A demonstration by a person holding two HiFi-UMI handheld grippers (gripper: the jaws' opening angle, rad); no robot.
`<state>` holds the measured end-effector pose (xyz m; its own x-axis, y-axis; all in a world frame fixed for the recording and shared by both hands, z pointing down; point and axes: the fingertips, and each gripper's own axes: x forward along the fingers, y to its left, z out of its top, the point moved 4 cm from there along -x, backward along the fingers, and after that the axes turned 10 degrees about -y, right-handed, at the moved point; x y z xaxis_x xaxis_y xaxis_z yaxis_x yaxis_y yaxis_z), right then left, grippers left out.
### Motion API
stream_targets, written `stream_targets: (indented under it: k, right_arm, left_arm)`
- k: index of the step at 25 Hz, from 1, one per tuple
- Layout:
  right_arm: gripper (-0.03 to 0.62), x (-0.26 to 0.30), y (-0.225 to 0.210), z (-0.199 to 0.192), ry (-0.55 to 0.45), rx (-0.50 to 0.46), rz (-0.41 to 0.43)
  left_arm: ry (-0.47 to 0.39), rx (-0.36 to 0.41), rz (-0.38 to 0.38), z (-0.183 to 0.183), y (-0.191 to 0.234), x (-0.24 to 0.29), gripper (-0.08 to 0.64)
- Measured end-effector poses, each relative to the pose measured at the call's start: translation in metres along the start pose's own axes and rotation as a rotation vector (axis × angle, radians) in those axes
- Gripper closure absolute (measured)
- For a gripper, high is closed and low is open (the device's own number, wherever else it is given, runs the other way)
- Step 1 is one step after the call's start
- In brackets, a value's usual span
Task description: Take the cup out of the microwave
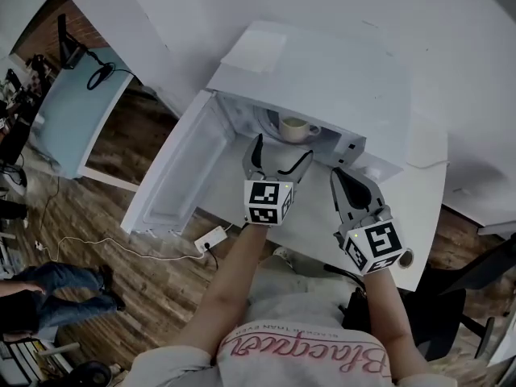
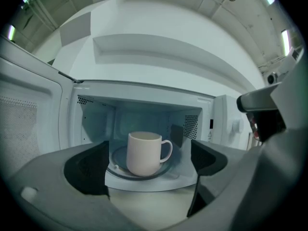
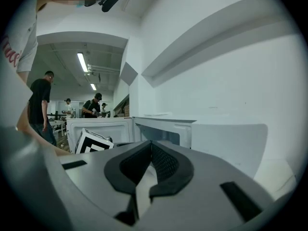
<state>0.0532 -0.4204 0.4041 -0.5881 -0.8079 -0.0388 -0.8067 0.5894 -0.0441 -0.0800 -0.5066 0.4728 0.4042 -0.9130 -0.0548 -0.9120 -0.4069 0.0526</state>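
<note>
Fingers (image 2: 86, 172) of left gripper (image 1: 282, 151) spread wide, empty | right gripper (image 3: 150, 153) pinched closed, empty (idle beside microwave (image 1: 322, 79)) | cup (image 2: 143, 153) upright on turntable (image 2: 118, 162) inside, door (image 1: 173, 168) open | step: approach | next: reach in, straddle cup, close.

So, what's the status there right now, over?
Left gripper open, facing cup, not touching. Right gripper shut, empty. Cup upright inside microwave, door open. Path clear.

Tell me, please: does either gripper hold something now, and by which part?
Nothing is held. The left gripper is open, short of the cup in the microwave; the right gripper is shut and empty.
</note>
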Motion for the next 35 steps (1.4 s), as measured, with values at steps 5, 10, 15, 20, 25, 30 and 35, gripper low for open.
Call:
stream_targets:
  k: [5,10,15,20,25,30,35]
  right_arm:
    - [0.581,-0.002,0.008,-0.02,0.01,0.009,-0.012]
    - [0.581,0.0,0.012,-0.033,-0.001,0.008,-0.017]
    - [0.581,-0.002,0.01,-0.04,-0.009,0.003,-0.032]
    - [0.581,-0.001,0.008,-0.049,-0.016,-0.014,-0.035]
    - [0.581,0.0,0.005,-0.056,-0.024,-0.026,-0.046]
    - [0.581,-0.001,0.0,-0.063,-0.013,-0.028,-0.056]
    - [0.581,0.001,-0.004,-0.063,-0.018,-0.027,-0.054]
  left_arm:
    - [-0.013,0.017,0.012,-0.013,0.006,0.013,0.028]
    - [-0.023,0.021,0.029,-0.023,0.014,0.032,0.028]
    - [-0.015,0.043,0.021,-0.032,0.016,0.044,0.028]
    - [0.02,0.063,0.026,-0.042,0.021,0.057,0.028]
    - [0.014,0.066,0.016,-0.045,0.022,0.069,0.028]
    - [0.027,0.102,0.017,-0.044,0.023,0.081,0.028]
    - [0.065,0.128,0.022,-0.045,0.023,0.092,0.028]
